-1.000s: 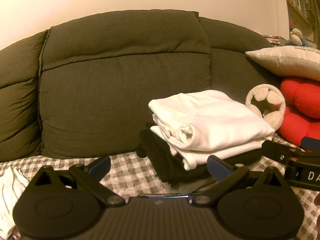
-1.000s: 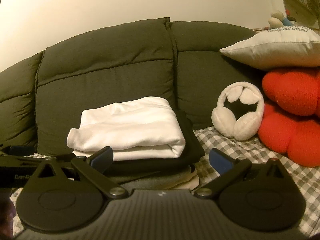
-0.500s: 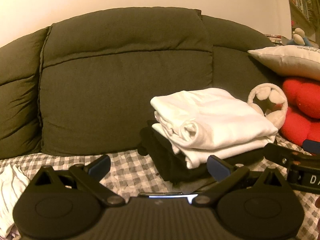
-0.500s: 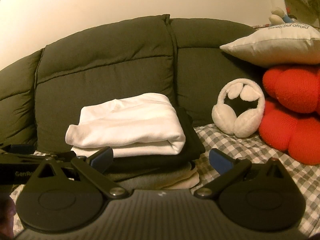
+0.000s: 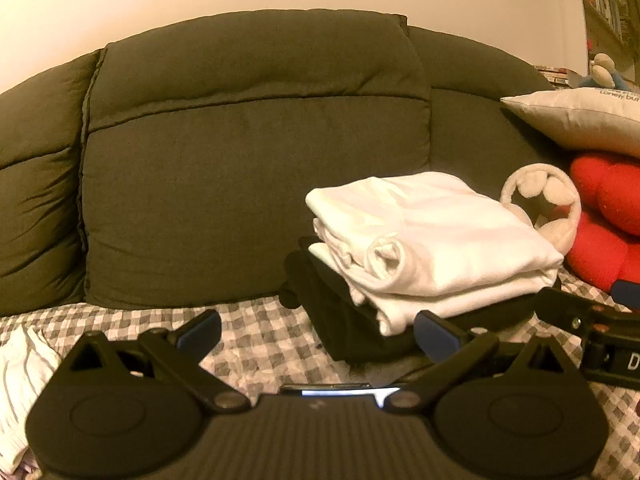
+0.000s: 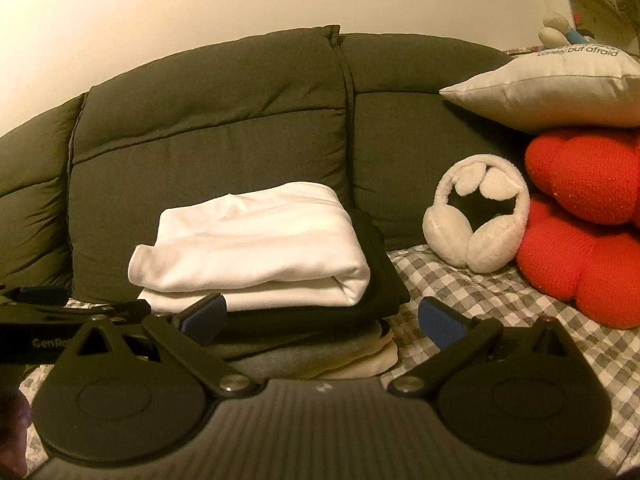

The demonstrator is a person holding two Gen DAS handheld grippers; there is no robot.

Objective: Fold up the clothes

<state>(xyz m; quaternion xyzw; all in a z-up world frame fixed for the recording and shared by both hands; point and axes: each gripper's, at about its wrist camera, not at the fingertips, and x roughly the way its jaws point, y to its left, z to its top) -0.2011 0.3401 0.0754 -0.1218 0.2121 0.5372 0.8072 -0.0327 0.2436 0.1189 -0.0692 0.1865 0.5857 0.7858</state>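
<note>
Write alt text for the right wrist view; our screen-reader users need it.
A folded white garment tops a stack of folded dark clothes on a checked sofa seat, just beyond the open, empty right gripper. White earmuffs, red plush cushions and a pale pillow sit right.

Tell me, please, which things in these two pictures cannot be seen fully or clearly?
- Lower layers of the clothes stack: right wrist view, covered by the white folded garment; their number is unclear.
- White striped cloth: left wrist view, cut off by the left edge.
- Pillow print: left wrist view, cut off by the right edge.
</note>
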